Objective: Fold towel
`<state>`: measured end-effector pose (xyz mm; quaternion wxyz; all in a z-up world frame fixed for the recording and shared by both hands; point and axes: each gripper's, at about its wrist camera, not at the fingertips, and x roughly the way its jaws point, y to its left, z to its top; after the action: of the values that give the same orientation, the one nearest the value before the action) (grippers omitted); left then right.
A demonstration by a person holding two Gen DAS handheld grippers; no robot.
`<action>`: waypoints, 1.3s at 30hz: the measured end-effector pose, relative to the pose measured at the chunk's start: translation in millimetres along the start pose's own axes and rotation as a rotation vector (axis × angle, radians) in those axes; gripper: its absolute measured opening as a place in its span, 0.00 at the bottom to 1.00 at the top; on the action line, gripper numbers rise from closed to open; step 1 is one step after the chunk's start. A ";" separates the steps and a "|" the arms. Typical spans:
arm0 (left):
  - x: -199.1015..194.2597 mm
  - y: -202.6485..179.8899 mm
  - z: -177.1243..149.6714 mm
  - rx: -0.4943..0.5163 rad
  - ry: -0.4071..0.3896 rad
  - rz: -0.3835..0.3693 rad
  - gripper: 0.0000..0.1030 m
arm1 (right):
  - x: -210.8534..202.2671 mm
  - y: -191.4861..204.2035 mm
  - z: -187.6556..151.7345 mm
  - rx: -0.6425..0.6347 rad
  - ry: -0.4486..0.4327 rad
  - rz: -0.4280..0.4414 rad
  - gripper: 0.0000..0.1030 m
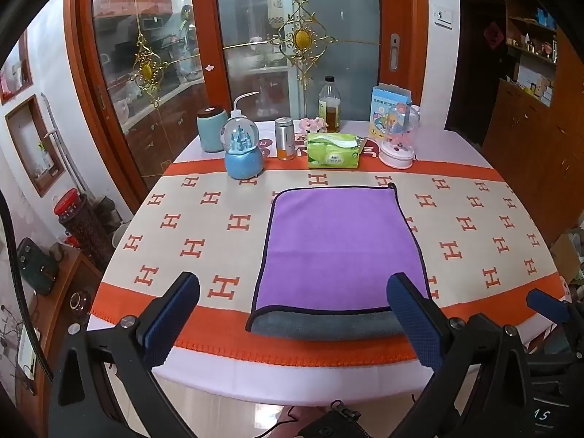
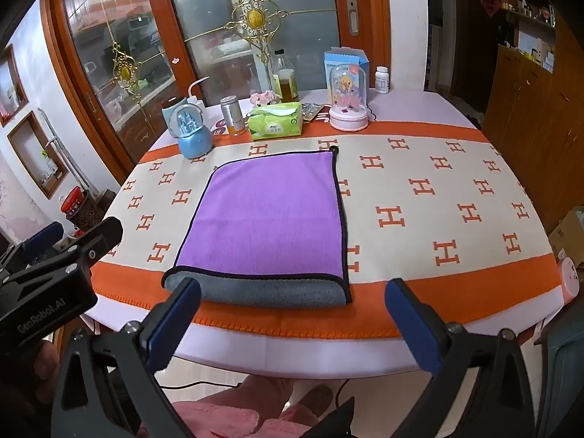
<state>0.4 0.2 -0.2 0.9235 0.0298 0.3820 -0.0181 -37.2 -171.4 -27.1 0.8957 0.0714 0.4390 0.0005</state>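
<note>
Left gripper (image 1: 292,314): jaws spread wide, blue pads well apart, nothing between them; it hangs off the near edge of the table (image 1: 255,376), touching neither cloth nor towel. Its right finger (image 1: 416,321) overlaps the towel's near right corner in the left wrist view, but contact cannot be told from this angle. Right gripper (image 2: 292,315): also spread wide and released, holding nothing, clear of the table edge. The left gripper's body shows at 9 o'clock in the right wrist view, and one blue fingertip of the right gripper shows at 4 o'clock in the left wrist view. Towel (image 1: 339,244): purple face up with dark trim, lying flat on the H-patterned tablecloth (image 1: 189,226); the near edge shows a rolled fold with the grey underside (image 2: 270,290) turned toward the camera. A small hanging loop sits at its far right corner, at 1 o'clock of the towel. Beyond the towel, at 12 o'clock, a row stands along the far side: blue snow globe (image 1: 242,149), silver can (image 1: 285,138), green tissue pack (image 1: 334,150), oil bottle (image 1: 329,104), pink music dome (image 1: 398,138), and blue carton (image 1: 387,107).
</note>
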 end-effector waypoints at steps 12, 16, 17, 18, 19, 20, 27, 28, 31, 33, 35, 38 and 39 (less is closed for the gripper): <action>-2.5 -2.9 4.0 0.001 -0.012 -0.002 0.99 | -2.1 -0.3 -0.2 0.000 -0.004 0.005 0.98; -4.3 -4.8 2.6 0.001 -0.012 -0.003 0.99 | -0.8 -1.2 0.6 0.003 0.000 0.001 0.98; -4.6 -5.3 0.8 0.002 -0.013 -0.002 0.99 | -0.8 -0.9 0.6 0.001 0.001 0.001 0.98; -4.6 -5.3 0.7 0.002 -0.012 -0.002 0.99 | -1.0 -0.9 0.7 0.001 0.001 0.001 0.98; -5.1 -5.9 0.8 0.002 -0.012 -0.002 0.99 | -1.0 -1.0 0.7 0.001 0.001 0.002 0.98; -4.4 -4.7 0.7 0.002 -0.011 -0.005 0.99 | -1.1 -1.1 0.7 0.001 0.001 0.002 0.98; -3.1 -5.4 0.2 0.003 -0.010 -0.002 0.99 | -1.9 -1.4 0.7 0.001 0.000 0.003 0.98; -2.9 -5.1 0.0 0.003 -0.010 -0.004 0.99 | -2.0 -1.4 0.7 0.000 0.000 0.002 0.98; -3.0 -5.3 0.2 0.001 -0.009 -0.002 0.99 | -1.9 -1.3 0.6 0.001 0.000 0.002 0.98; -2.8 -5.5 0.0 0.002 -0.008 -0.002 0.99 | -1.9 -1.2 0.5 0.001 0.000 0.001 0.98; -2.9 -5.2 -1.5 0.002 -0.008 -0.003 0.99 | -1.9 -1.2 0.5 0.002 0.000 0.001 0.98; -2.7 -5.1 -1.3 0.002 -0.007 -0.003 0.99 | -1.9 -0.9 0.4 0.001 0.000 0.000 0.98; -2.7 -5.1 -1.3 0.002 -0.007 -0.003 0.99 | -2.0 -0.9 0.3 0.001 0.000 0.000 0.98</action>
<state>-2.7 -4.8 0.6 0.9247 0.0300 0.3790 -0.0200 -38.3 -172.5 -25.4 0.8956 0.0716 0.4390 0.0002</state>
